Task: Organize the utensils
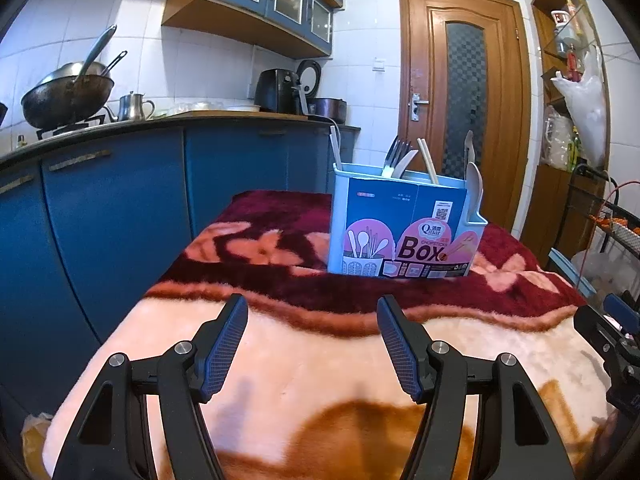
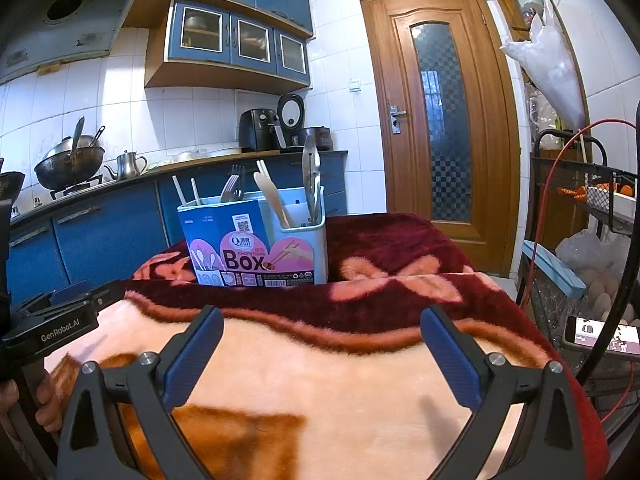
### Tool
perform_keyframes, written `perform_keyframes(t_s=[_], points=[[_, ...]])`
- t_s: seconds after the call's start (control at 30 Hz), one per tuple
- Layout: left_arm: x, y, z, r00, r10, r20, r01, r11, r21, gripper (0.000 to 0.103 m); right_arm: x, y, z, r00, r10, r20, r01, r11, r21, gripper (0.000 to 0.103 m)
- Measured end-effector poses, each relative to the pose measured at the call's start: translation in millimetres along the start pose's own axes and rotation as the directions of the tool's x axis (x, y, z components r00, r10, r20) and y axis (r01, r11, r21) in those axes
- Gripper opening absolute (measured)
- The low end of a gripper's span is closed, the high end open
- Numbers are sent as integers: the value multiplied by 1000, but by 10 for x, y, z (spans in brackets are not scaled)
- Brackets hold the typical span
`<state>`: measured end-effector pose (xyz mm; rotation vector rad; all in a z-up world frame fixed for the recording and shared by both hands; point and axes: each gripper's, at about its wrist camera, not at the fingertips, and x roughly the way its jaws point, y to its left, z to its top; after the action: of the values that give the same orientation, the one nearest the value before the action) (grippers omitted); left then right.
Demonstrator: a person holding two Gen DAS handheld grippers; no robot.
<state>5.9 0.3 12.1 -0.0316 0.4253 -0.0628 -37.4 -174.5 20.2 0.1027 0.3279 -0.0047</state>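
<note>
A light blue utensil holder (image 1: 406, 226) with a "Box" label stands on the far, dark red part of a blanket-covered table (image 1: 304, 364); it also shows in the right wrist view (image 2: 256, 242). Forks (image 1: 396, 152), chopsticks (image 1: 427, 160), a pale spoon (image 1: 475, 182) and metal tongs (image 2: 312, 180) stand upright in it. My left gripper (image 1: 312, 308) is open and empty, low over the near pink part of the blanket. My right gripper (image 2: 322, 318) is open and empty too, over the same area. The left gripper's body (image 2: 52, 320) shows at the right view's left edge.
Blue kitchen cabinets (image 1: 120, 208) with a countertop run along the left, holding a wok (image 1: 66, 96), a kettle (image 1: 134, 106) and an air fryer (image 1: 278, 90). A wooden door (image 2: 440, 120) is behind. A wire rack (image 2: 588, 216) and a phone (image 2: 600, 334) stand at the right.
</note>
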Motion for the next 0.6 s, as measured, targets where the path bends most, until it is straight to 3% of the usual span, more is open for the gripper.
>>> perform_keyframes(t_s=[0.6], points=[[-8,-19,-7,1000,2,3,-2,1000,4,69,-1,5,-2,1000,0,-1,0,1000,2,101]])
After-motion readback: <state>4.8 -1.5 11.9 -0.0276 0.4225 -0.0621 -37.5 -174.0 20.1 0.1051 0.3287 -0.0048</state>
